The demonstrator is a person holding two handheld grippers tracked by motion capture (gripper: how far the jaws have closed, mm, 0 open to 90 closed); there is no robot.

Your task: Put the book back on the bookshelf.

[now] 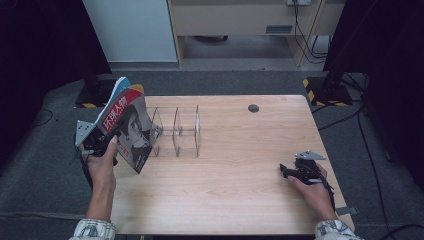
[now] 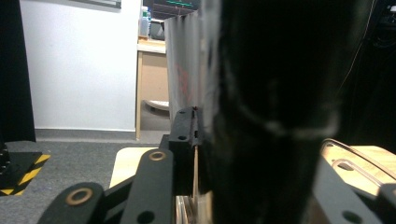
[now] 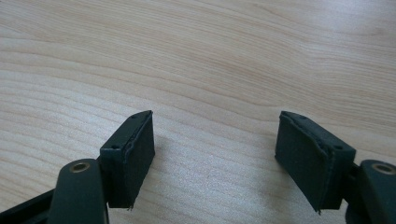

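Nearest the person, the right hand-held gripper (image 1: pixel 295 171) rests on the bare wooden desk (image 1: pixel 235 200) at its right side, jaws standing wide apart with nothing between them; the right gripper view shows both pads clear of the wood grain. Further along on the left, the left hand-held gripper (image 1: pixel 95 142) holds a magazine (image 1: pixel 127 131) upright and tilted above the desk's left edge. In the left gripper view the magazine stands between the jaws, with one pad against it; whether the grip is firm cannot be told. Just beyond the magazine stands a clear acrylic divider rack (image 1: pixel 176 131), well apart from the right hand-held gripper.
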